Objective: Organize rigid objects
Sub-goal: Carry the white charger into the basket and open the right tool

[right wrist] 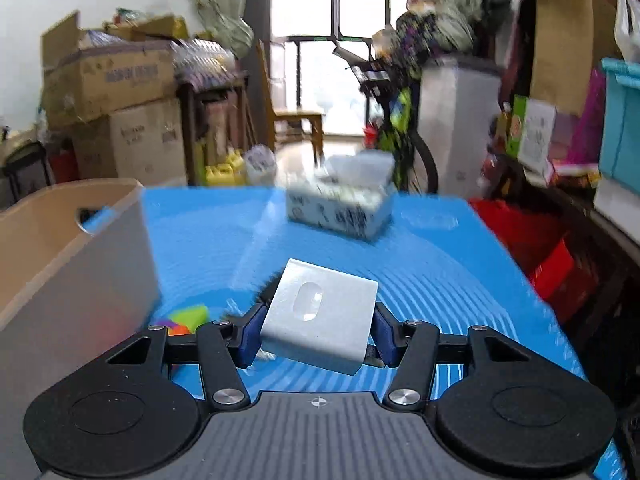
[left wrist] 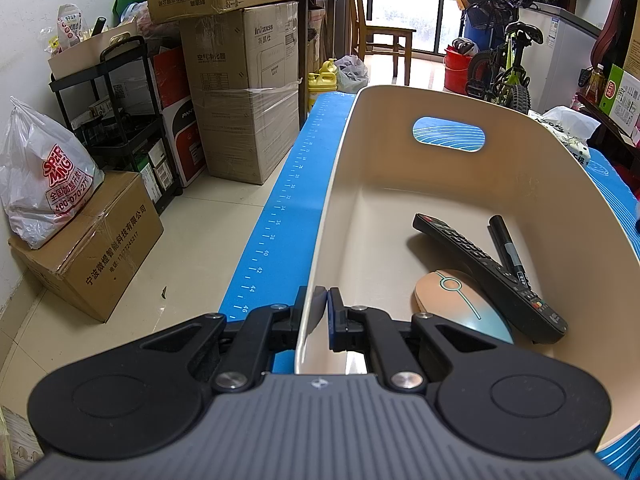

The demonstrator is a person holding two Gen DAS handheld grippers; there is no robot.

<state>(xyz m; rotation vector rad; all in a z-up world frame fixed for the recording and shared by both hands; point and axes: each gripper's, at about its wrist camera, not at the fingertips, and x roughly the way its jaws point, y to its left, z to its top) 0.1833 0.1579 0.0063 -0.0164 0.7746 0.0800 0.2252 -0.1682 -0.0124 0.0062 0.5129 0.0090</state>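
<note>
A beige bin (left wrist: 400, 148) stands on the blue mat. My left gripper (left wrist: 325, 312) is shut on its near-left rim, one finger inside and one outside the wall. Inside lie a black remote control (left wrist: 492, 276), a black marker (left wrist: 508, 246) and a peach-and-blue computer mouse (left wrist: 460, 300). In the right wrist view my right gripper (right wrist: 318, 334) is shut on a white box-shaped charger (right wrist: 320, 316), held tilted above the mat, both blue pads pressing its sides. The bin (right wrist: 72, 248) stands to its left. A small multicoloured toy (right wrist: 186, 318) lies on the mat beside the bin.
A patterned tissue box (right wrist: 340, 208) sits further back on the blue mat (right wrist: 440, 264). Left of the table are stacked cardboard boxes (left wrist: 244, 92), a black cart (left wrist: 116, 120) and a plastic bag (left wrist: 44, 184). A bicycle (left wrist: 504, 68) and red containers (right wrist: 532, 240) stand on the right.
</note>
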